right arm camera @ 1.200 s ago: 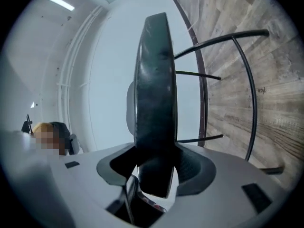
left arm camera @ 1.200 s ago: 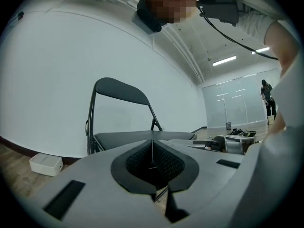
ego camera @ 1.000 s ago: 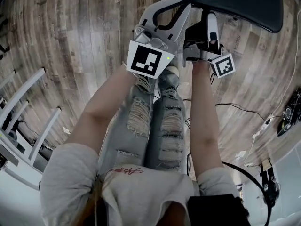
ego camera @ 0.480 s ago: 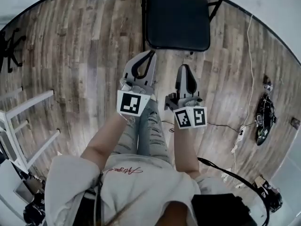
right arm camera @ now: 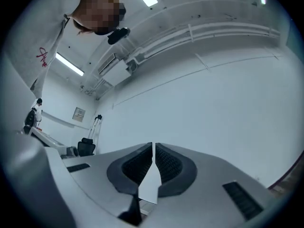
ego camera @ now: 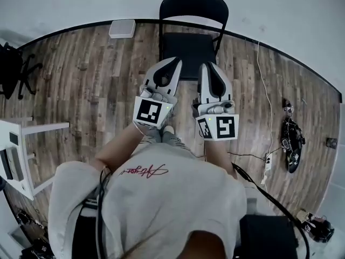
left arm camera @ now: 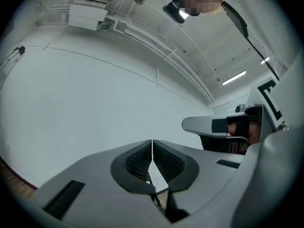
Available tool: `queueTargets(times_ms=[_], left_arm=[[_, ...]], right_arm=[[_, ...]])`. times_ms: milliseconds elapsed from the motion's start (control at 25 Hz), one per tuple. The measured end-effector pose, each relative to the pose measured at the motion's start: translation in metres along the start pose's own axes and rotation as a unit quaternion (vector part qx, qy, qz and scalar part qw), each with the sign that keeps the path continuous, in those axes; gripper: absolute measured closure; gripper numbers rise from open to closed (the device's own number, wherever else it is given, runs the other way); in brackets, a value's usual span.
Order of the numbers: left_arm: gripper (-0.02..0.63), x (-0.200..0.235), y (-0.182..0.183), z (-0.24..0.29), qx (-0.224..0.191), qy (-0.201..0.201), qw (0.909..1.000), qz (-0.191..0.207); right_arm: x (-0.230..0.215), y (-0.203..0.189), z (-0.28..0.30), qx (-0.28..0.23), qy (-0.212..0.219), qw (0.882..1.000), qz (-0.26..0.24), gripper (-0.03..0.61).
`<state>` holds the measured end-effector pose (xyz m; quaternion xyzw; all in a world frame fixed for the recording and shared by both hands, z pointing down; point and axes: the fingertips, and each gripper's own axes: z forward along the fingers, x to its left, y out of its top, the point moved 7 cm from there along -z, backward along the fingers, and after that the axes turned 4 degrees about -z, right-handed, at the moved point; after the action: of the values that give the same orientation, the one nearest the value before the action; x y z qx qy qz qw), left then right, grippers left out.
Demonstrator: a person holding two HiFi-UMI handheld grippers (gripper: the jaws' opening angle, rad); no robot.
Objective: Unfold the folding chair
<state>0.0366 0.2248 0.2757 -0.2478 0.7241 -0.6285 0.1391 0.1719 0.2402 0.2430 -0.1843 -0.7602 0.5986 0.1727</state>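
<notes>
Nearest, a pale shirt (ego camera: 161, 198) with red script, forearms stretched out ahead. Next, the marker cubes, then the left gripper (ego camera: 173, 63) and right gripper (ego camera: 210, 67) side by side, raised and near level, pointing at a bare white wall (ego camera: 269, 9). Left pads (left arm camera: 137, 160) pressed together along a thin seam, nothing held. Right pads (right arm camera: 168, 163) likewise closed tip to tip, gripping nothing. Beyond the tips, on the wooden floor (ego camera: 97, 80), the folding chair (ego camera: 188, 45): black, already unfolded, seat flat and backrest upright, standing close to the wall, clear of both grippers. Off to the left at the wall's foot, a small white box (ego camera: 122, 28); farther left, a dark office chair (ego camera: 11, 74) and a white frame (ego camera: 24, 144). To the right, a thin cable (ego camera: 261, 74) trailing across the boards.
</notes>
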Motion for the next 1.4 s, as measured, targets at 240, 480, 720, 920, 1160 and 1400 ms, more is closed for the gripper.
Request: queueTargets(times_ms=[240, 480, 720, 920, 1160, 1400], left_arm=[[0.594, 0.002, 0.011, -0.010, -0.012, -0.003, 0.9996, 0.027], [0.594, 0.012, 0.014, -0.021, -0.006, -0.007, 0.9998, 0.016], [0.594, 0.011, 0.014, -0.025, 0.001, -0.008, 1.0000, 0.002], [0.594, 0.011, 0.015, -0.022, -0.001, -0.014, 0.9999, 0.004], [0.594, 0.016, 0.016, -0.022, -0.003, -0.010, 0.9999, 0.008], [0.594, 0.014, 0.013, -0.025, -0.003, -0.010, 0.9999, 0.006]], right_arm=[[0.015, -0.007, -0.002, 0.022, -0.004, 1.000, 0.003, 0.548], [0.029, -0.014, 0.005, 0.030, 0.001, 1.000, 0.006, 0.548], [0.033, -0.015, 0.005, 0.033, 0.001, 0.999, -0.002, 0.561], [0.031, -0.015, 0.007, 0.039, -0.008, 0.999, -0.015, 0.561], [0.035, -0.015, 0.006, 0.050, -0.018, 0.998, -0.035, 0.561], [0.036, -0.017, 0.003, 0.050, -0.014, 0.998, -0.028, 0.561]])
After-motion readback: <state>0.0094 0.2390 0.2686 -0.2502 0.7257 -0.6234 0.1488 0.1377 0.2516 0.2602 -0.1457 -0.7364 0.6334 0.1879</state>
